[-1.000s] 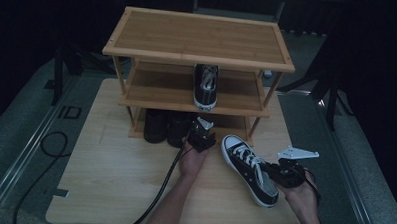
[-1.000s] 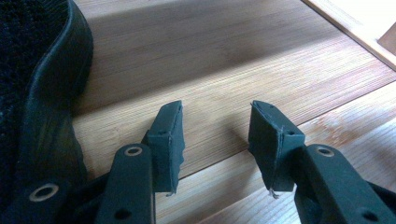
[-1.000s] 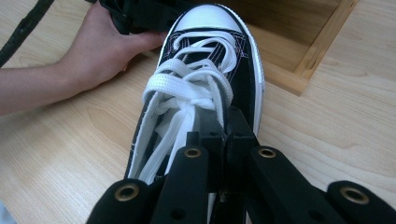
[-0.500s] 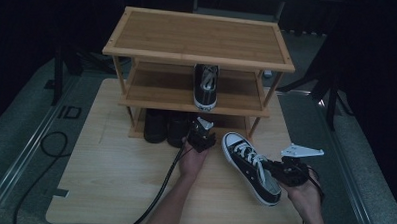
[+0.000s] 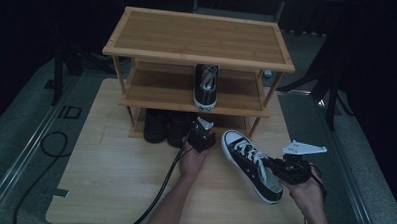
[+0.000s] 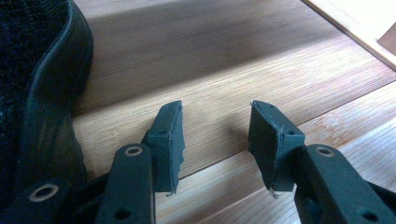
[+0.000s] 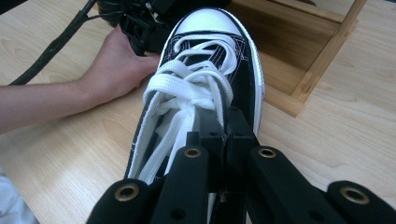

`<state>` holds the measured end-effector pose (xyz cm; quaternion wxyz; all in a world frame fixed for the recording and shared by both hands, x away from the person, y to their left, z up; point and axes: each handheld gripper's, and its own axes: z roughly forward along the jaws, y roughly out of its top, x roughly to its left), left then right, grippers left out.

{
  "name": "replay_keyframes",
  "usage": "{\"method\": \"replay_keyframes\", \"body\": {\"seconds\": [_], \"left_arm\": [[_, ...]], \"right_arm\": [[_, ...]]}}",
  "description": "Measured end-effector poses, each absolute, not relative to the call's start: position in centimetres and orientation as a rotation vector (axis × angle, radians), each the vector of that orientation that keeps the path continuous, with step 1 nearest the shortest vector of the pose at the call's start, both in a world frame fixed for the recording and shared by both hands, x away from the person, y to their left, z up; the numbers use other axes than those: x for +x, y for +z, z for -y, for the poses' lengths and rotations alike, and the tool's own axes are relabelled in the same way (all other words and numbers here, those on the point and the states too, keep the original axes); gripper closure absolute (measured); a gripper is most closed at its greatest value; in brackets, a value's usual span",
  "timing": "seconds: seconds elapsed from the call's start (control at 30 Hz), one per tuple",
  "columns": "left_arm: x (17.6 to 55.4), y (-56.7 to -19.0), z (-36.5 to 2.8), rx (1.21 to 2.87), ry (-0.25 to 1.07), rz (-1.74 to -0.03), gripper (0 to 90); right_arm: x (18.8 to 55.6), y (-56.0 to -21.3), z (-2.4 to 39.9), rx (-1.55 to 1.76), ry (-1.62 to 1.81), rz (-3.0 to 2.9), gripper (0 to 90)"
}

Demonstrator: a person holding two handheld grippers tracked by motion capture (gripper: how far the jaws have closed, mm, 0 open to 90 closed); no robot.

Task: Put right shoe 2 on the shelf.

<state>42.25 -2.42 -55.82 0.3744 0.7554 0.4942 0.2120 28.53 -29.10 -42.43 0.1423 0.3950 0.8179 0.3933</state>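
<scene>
A black sneaker with white laces and toe cap lies on the wooden table, toe toward the rack. My right gripper is at its heel end. In the right gripper view the gripper is shut on the rim of the sneaker. A matching sneaker stands on the middle shelf of the bamboo shoe rack. My left gripper sits at the front of the bottom shelf. In its own view it is open over bare wood, beside a black shoe.
Two dark shoes stand on the rack's bottom shelf, left of my left gripper. The rack's right leg is close to the sneaker's toe. A black cable trails from the left gripper across the table.
The right gripper has tilted and shifted slightly with the sneaker's heel. The left gripper has stayed at the bottom shelf.
</scene>
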Motion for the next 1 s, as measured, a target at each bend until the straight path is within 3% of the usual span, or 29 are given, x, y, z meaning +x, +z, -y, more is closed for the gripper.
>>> {"method": "replay_keyframes", "body": {"seconds": [1.0], "left_arm": [[42.3,-55.8,2.4,1.934,0.542,-1.266,55.6]], "right_arm": [[28.9,-38.7,28.4,1.008,1.203,-2.382,88.8]]}}
